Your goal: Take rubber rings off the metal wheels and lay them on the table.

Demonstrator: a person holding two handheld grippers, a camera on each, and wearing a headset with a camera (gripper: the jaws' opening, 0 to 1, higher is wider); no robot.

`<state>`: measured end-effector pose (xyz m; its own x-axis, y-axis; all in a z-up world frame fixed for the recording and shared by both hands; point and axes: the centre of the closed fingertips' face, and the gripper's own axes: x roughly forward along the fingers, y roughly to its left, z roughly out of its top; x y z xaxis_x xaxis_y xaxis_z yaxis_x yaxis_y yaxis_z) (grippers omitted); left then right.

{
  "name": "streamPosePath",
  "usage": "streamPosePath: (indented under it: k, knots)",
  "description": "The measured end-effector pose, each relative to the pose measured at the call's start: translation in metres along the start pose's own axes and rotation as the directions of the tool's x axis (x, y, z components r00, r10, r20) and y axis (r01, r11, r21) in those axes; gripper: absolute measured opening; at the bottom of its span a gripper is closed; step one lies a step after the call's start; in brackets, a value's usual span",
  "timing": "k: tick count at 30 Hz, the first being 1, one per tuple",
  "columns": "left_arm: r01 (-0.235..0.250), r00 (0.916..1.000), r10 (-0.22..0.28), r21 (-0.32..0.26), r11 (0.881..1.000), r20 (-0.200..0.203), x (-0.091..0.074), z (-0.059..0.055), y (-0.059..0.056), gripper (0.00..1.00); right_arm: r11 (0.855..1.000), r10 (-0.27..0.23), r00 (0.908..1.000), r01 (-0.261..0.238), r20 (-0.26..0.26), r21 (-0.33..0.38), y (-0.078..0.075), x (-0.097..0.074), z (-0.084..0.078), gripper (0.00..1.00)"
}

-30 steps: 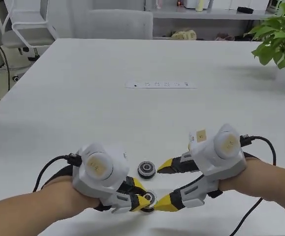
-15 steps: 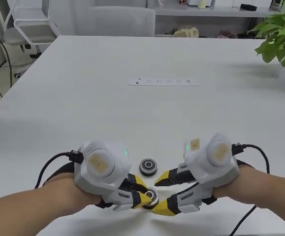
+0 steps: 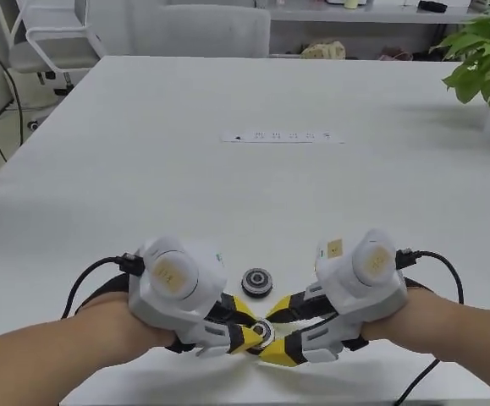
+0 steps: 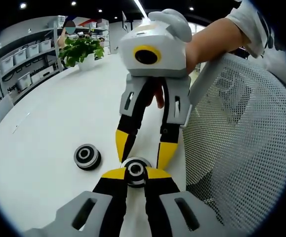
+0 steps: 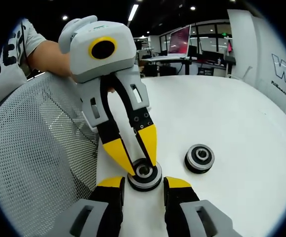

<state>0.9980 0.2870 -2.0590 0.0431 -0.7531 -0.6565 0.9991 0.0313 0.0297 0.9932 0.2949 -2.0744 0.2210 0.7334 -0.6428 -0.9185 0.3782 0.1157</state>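
Left gripper (image 4: pixel 135 174): pinching the near wheel (image 4: pixel 135 169) between its yellow tips;
Right gripper (image 5: pixel 144 182): jaws standing parted, flanking that same wheel from the opposite side;
Second wheel (image 3: pixel 256 282): lying flat on the table (image 3: pixel 228 194), just beyond the grippers

The white surface (image 3: pixel 143 152) carries a flat white power strip (image 3: pixel 283 136) near its middle. A potted plant (image 3: pixel 481 59) stands at its far right edge. Close to the near edge lies one wheel (image 3: pixel 256 282) flat on its side. Just beside it, right at the edge, sits a second wheel (image 3: pixel 261 332).
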Motion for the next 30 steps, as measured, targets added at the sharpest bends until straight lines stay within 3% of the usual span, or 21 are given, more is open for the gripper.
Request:
streamPosePath:
  k: [22, 28, 30]
  knots:
    - [-0.001, 1.0000, 0.001, -0.004, 1.000, 0.008, -0.0001, 0.0003, 0.0002, 0.08, 1.000, -0.006, 1.0000, 0.006, 0.003, -0.022, -0.0009, -0.0014, -0.0032, 0.23]
    - [-0.001, 0.9999, 0.001, -0.006, 1.000, 0.010, -0.0002, 0.0004, 0.0000, 0.08, 0.999, -0.008, 0.9999, 0.007, -0.008, -0.045, -0.0001, -0.0024, -0.0037, 0.21]
    - [-0.001, 0.9999, 0.001, -0.007, 1.000, 0.011, -0.0002, 0.0004, 0.0000, 0.08, 0.996, -0.016, 0.9994, 0.013, -0.029, -0.085, -0.0011, -0.0034, -0.0063, 0.20]
